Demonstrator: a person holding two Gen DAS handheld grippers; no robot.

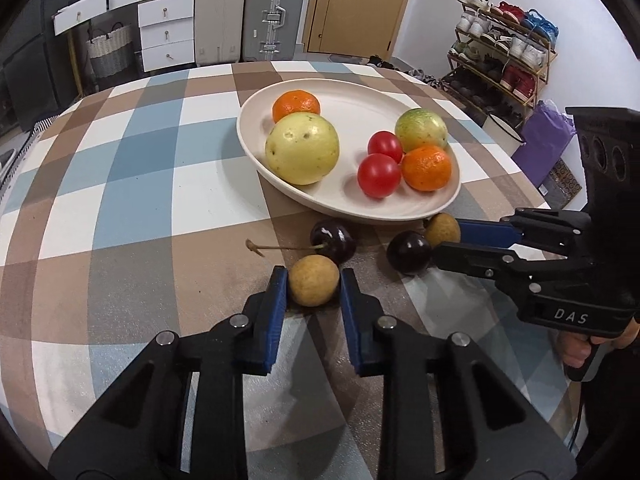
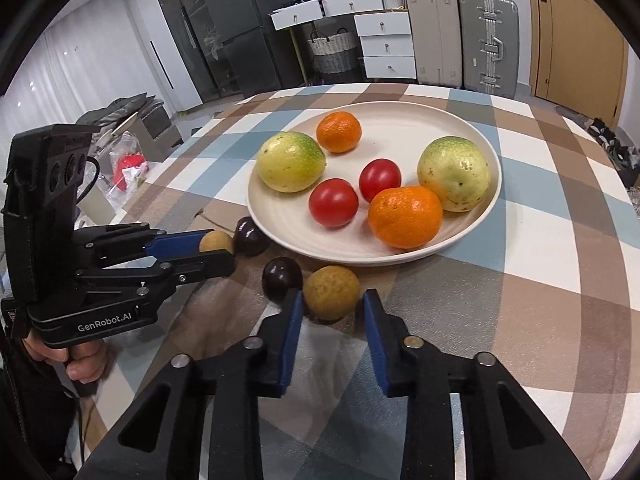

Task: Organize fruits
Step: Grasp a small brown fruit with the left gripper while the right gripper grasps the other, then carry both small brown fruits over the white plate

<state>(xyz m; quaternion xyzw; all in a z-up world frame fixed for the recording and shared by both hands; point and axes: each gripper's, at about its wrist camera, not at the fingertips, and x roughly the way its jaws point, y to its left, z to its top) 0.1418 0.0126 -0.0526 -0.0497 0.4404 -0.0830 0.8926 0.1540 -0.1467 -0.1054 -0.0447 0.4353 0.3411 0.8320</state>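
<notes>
Two tan longans lie on the checked tablecloth in front of a cream plate (image 1: 352, 108). My left gripper (image 1: 313, 272) is shut on the near longan (image 1: 314, 292), with both blue pads against its sides. To its right, my right gripper (image 1: 448, 238) clasps the other longan (image 1: 442, 227). In the right wrist view that longan (image 2: 331, 286) sits between the right gripper (image 2: 333, 295) pads, and the left gripper (image 2: 220, 248) holds its longan (image 2: 214, 241). Two dark cherries (image 1: 333, 242) (image 1: 409, 252) lie between the longans. The plate (image 2: 400, 120) holds two oranges, two tomatoes and two yellow-green fruits.
The table edge curves behind the plate. Beyond it stand suitcases (image 1: 248, 12), white drawers (image 1: 166, 32), a wicker basket (image 1: 110, 50) and a shoe rack (image 1: 504, 48). A hand (image 2: 80, 364) grips the left gripper's handle. The cherry stem (image 1: 280, 247) points left.
</notes>
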